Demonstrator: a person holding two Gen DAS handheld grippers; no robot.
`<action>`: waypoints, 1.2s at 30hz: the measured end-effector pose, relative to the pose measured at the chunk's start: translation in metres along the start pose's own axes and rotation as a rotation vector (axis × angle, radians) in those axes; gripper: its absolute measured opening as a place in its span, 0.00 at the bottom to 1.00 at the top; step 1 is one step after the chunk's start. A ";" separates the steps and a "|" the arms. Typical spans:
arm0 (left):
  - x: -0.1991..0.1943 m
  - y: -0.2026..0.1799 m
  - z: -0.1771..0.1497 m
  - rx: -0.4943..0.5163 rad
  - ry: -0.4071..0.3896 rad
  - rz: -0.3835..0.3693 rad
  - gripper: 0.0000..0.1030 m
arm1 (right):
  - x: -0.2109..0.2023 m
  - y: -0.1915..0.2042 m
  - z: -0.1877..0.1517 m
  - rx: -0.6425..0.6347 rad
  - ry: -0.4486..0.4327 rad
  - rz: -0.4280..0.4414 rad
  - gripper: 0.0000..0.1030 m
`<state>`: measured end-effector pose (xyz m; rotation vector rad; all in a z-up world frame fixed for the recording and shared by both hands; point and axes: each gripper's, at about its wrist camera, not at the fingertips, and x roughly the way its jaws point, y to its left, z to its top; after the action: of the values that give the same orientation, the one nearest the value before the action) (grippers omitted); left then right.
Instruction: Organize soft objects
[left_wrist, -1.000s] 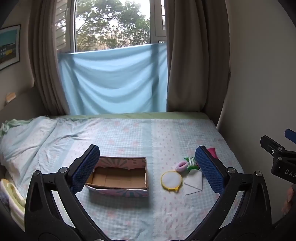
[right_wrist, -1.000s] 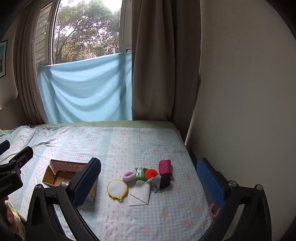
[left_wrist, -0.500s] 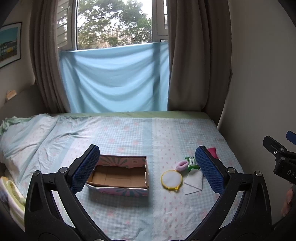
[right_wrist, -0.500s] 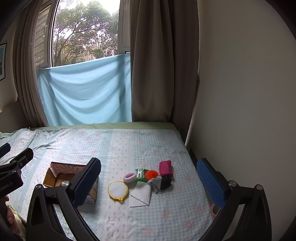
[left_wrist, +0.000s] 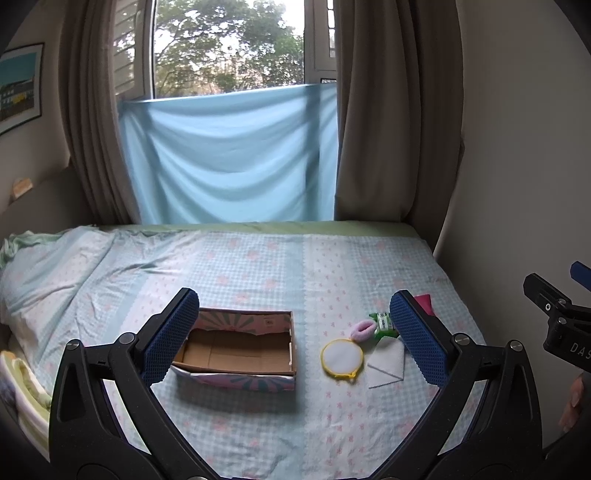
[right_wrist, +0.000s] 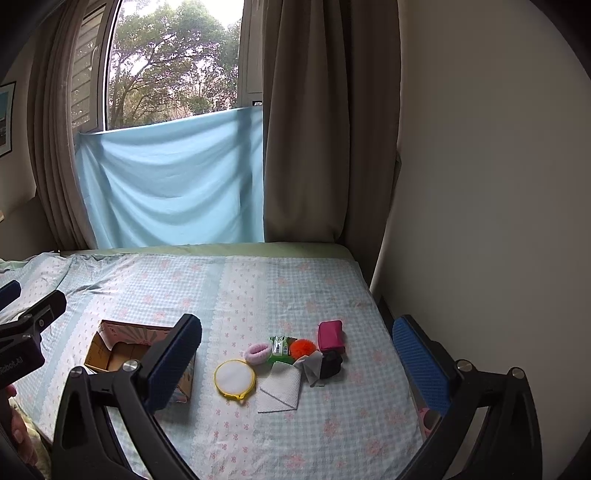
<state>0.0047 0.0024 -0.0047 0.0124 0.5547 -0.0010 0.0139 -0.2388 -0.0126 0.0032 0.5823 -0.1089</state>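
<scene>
Nothing is picked up yet: this looks like the approach before the first grasp. The left hand-held gripper (left_wrist: 291, 330) and the right hand-held gripper (right_wrist: 295, 356) both hang above the bed (right_wrist: 258, 288), jaws spread wide and empty.

The soft things lie in a tight cluster on the bedsheet, right of the open cardboard box (left_wrist: 236, 349): a yellow-rimmed round pad (right_wrist: 235, 379), a folded white cloth (right_wrist: 279, 387), a pink scrunchie (right_wrist: 258, 352), a green packet (right_wrist: 280, 346), an orange pompom (right_wrist: 302, 347) and a magenta pouch (right_wrist: 330, 335).

The box's long axis runs left to right across the bed, its mouth facing up. The next move probably calls for lowering one gripper over an outer item, likely the pad, nearest the box.
</scene>
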 end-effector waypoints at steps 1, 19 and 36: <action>0.001 0.000 0.000 0.000 0.001 -0.001 0.99 | 0.000 0.000 0.000 0.000 0.001 -0.001 1.00; 0.002 -0.001 0.001 0.009 0.005 -0.016 0.99 | -0.001 0.003 0.001 -0.002 0.004 0.006 1.00; 0.000 0.001 0.001 0.006 0.006 -0.012 0.99 | -0.002 0.002 -0.001 0.003 0.005 0.016 1.00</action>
<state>0.0051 0.0031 -0.0040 0.0152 0.5606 -0.0140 0.0120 -0.2361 -0.0125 0.0113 0.5869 -0.0948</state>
